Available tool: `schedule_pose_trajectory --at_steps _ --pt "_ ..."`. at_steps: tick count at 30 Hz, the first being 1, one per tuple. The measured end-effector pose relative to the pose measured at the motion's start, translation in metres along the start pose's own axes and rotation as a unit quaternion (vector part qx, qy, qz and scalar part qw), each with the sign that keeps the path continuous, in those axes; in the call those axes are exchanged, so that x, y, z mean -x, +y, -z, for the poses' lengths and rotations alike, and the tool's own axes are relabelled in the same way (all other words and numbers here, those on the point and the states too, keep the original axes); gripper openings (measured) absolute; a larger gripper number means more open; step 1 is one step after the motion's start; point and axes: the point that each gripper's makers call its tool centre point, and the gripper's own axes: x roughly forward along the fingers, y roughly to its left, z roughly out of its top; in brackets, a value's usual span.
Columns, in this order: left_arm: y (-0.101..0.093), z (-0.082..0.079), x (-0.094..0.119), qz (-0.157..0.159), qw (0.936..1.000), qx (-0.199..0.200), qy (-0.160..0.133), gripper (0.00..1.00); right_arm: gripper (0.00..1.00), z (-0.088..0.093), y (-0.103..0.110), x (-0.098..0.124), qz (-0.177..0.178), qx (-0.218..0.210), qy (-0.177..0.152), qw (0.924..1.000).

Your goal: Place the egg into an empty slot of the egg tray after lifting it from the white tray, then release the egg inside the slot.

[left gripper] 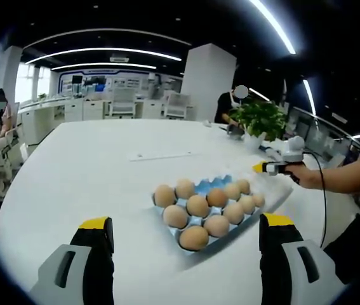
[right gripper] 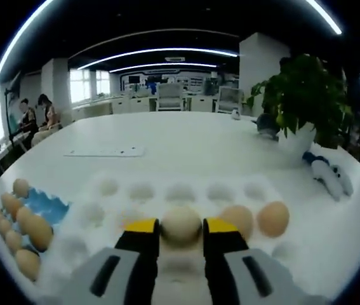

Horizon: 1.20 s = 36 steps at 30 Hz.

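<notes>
The pale beige egg [right gripper: 181, 223] sits clamped between my right claw's [right gripper: 181, 227] yellow tips, white moulded tray [right gripper: 180, 190] beneath; my left claw [left gripper: 186, 223] gapes wide, blue egg tray [left gripper: 213, 185] ahead

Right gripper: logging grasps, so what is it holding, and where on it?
The right gripper grips a pale egg by its two sides, over the white tray. The left gripper is open, holding nothing.

Right gripper [right gripper: 181, 227] fingers clamp an egg [right gripper: 181, 223] over the white tray [right gripper: 141, 190].
</notes>
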Motion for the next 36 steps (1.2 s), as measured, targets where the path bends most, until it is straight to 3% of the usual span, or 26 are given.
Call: schedule_pose_trajectory --at_steps 7,12,21,36 --pt "-0.001 0.000 0.001 0.001 1.0000 0.000 -0.001 0.96 0.25 -0.002 -0.001 0.002 -0.003 -0.004 -0.001 1.0000" --pt "0.003 -0.001 0.003 -0.006 1.0000 0.003 -0.004 0.96 0.25 -0.018 0.001 0.008 -0.004 -0.012 -0.030 0.9995" --pt "-0.001 0.001 0.002 -0.001 1.0000 0.001 -0.002 0.96 0.25 -0.032 0.021 0.014 -0.030 -0.018 -0.047 0.9983" --pt "-0.001 0.002 0.003 -0.002 1.0000 0.002 -0.001 0.96 0.25 -0.053 0.122 0.024 -0.149 -0.007 -0.068 0.9864"
